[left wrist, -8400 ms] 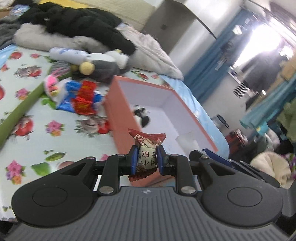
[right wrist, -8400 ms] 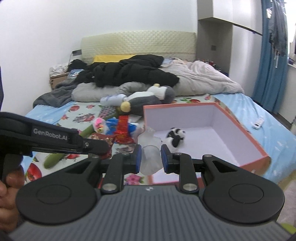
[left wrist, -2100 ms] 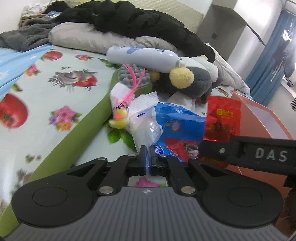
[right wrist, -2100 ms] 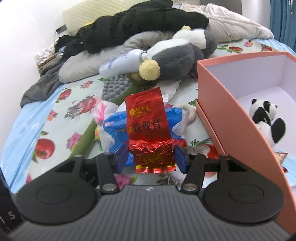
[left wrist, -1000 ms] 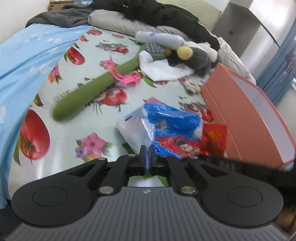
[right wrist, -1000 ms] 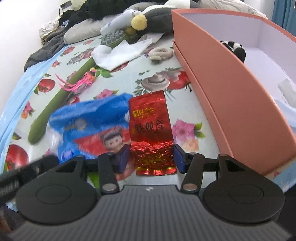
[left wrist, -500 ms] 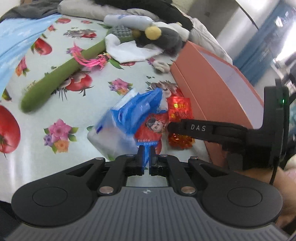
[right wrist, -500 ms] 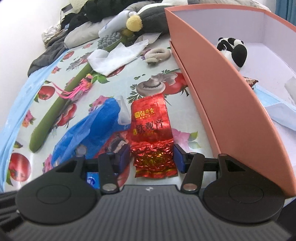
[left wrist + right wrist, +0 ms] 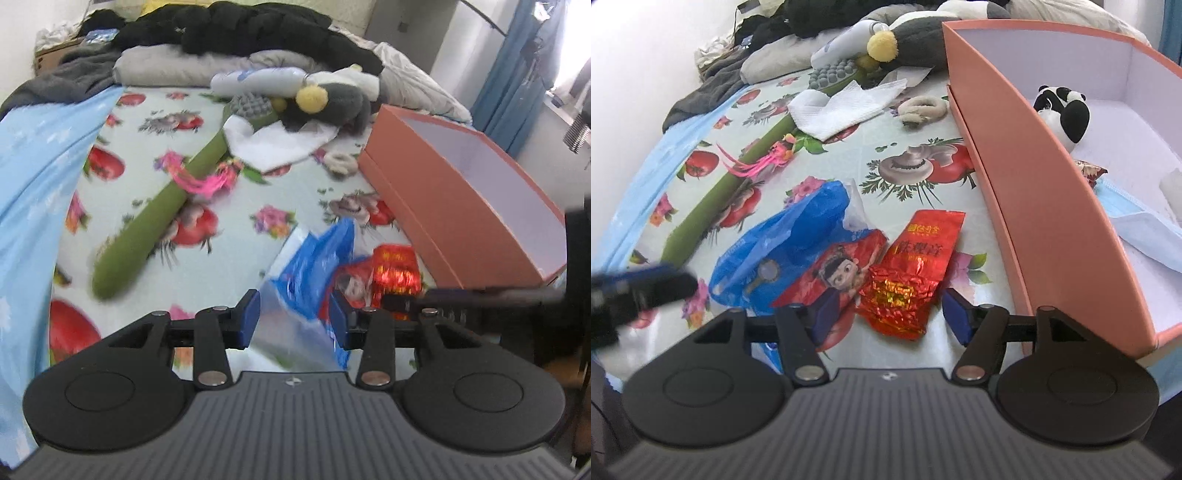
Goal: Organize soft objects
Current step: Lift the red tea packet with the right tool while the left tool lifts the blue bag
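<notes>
both grippers are opening: the left gripper (image 9: 293, 319) is letting the blue bag (image 9: 783, 243) go, the right gripper (image 9: 886, 314) is freeing the red packet (image 9: 908, 273) by the box (image 9: 1027, 177), near the bed's front edge; light, crinkly, slippery, best pinched at an end.

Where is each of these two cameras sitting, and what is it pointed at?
Left wrist: sits on the left gripper, looking down along its open fingers at the blue plastic bag on the bed; the right gripper's finger shows at right.
Right wrist: sits on the right gripper, looking down at the red foil packet lying between its open fingers; the left gripper blurs in at left.
Shared: bag, packet, orange box, green plush stick.
</notes>
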Action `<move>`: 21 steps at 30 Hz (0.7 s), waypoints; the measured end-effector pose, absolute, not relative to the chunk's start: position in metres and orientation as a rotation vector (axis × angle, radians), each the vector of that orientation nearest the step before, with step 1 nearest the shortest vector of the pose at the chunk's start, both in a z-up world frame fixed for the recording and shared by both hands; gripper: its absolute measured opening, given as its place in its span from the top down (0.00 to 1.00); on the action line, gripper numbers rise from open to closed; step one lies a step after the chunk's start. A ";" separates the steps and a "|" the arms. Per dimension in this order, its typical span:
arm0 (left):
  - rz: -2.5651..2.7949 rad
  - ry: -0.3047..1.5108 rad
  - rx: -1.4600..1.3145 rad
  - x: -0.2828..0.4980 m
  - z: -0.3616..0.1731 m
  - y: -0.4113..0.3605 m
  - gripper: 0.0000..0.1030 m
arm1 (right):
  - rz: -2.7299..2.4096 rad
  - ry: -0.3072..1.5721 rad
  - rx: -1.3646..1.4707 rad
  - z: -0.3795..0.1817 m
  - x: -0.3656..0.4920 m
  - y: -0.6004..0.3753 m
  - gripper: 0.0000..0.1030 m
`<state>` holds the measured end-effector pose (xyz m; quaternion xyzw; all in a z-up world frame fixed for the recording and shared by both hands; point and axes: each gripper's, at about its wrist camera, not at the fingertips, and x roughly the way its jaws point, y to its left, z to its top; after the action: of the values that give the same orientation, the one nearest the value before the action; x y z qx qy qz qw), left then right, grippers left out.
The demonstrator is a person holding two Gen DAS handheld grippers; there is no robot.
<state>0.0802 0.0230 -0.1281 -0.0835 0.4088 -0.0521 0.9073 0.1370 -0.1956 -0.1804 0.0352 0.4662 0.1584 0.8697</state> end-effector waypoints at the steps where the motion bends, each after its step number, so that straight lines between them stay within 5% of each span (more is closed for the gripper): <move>1: -0.115 0.839 -0.161 0.085 -0.127 0.023 0.50 | 0.322 0.977 0.075 -0.181 0.137 -0.195 0.37; 21: -0.205 0.940 -0.126 0.151 -0.163 0.001 0.48 | 0.267 0.912 -0.040 -0.201 0.141 -0.173 0.38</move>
<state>0.1514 0.0008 -0.1626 -0.0607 0.4518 -0.0986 0.8846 0.1412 -0.1729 -0.2007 -0.0191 0.4392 0.1284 0.8889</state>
